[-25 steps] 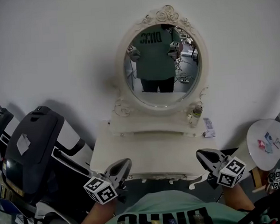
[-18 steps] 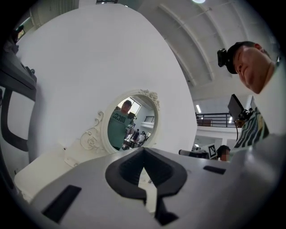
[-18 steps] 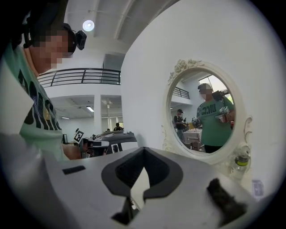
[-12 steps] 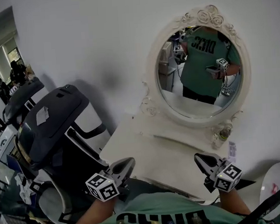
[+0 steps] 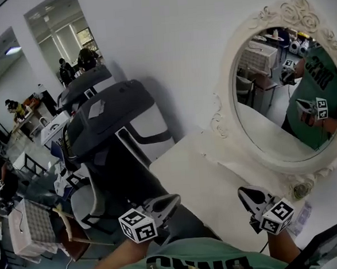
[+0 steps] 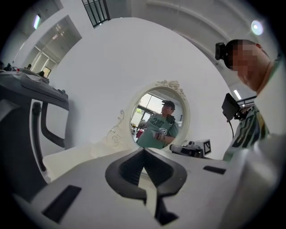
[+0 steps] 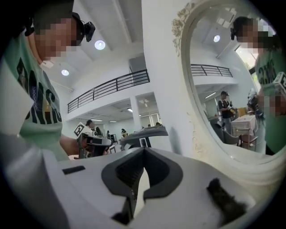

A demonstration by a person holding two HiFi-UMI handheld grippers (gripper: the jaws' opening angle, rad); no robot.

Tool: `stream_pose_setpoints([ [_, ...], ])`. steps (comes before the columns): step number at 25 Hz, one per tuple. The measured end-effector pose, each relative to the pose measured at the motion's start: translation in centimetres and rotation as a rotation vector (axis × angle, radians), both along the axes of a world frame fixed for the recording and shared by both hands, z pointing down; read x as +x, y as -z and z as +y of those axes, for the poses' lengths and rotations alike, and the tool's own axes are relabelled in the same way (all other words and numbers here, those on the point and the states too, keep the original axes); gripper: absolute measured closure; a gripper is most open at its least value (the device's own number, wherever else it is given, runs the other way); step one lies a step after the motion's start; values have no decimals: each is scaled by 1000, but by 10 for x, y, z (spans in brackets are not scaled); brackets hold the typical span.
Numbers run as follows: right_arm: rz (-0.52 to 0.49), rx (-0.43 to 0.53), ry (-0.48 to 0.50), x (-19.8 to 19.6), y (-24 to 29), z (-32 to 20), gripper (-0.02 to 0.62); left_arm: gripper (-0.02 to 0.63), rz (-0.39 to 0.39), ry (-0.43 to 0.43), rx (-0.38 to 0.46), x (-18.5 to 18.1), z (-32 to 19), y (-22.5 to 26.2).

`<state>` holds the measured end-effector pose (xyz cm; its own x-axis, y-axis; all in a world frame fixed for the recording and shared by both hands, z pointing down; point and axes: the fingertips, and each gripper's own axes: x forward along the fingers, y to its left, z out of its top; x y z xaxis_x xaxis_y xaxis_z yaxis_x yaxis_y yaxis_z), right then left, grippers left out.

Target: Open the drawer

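Note:
A white dressing table point(image 5: 197, 178) with an ornate oval mirror point(image 5: 286, 94) stands against the wall, at the right in the head view. Its drawer front is hidden below the table's near edge and my body. My left gripper point(image 5: 176, 198) hangs shut and empty off the table's near left corner, over the dark machine. My right gripper point(image 5: 241, 191) is shut and empty over the table's near edge. In the left gripper view the left gripper point(image 6: 144, 150) points level at the mirror point(image 6: 158, 118). In the right gripper view the right gripper point(image 7: 143, 150) points along the wall beside the mirror frame point(image 7: 196, 89).
A dark treadmill-like machine point(image 5: 110, 121) stands close against the table's left side. A small bottle point(image 5: 302, 190) sits on the table under the mirror. People and tables fill the hall at far left point(image 5: 17, 113).
The head view has swung left: the mirror slid to the frame's right and the dark machine came to the middle. Both grippers stayed low and shut, and turned with the body.

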<state>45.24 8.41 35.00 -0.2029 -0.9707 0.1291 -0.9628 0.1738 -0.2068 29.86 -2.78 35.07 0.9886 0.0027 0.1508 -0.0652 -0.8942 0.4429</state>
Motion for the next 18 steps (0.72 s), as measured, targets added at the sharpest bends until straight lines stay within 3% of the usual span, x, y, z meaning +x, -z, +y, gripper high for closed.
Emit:
stream_pose_setpoints([
  [4, -31, 15, 140, -25, -8, -38, 591, 598, -32, 126, 20, -38, -8, -5],
  [9, 6, 27, 290, -77, 3, -83, 591, 598, -9, 273, 33, -100, -31, 1],
  [13, 47, 38, 359, -132, 15, -114, 591, 598, 31, 354, 55, -164, -46, 7],
  [18, 49, 43, 398, -215, 30, -148, 591, 598, 26, 437, 100, -264, -64, 9],
])
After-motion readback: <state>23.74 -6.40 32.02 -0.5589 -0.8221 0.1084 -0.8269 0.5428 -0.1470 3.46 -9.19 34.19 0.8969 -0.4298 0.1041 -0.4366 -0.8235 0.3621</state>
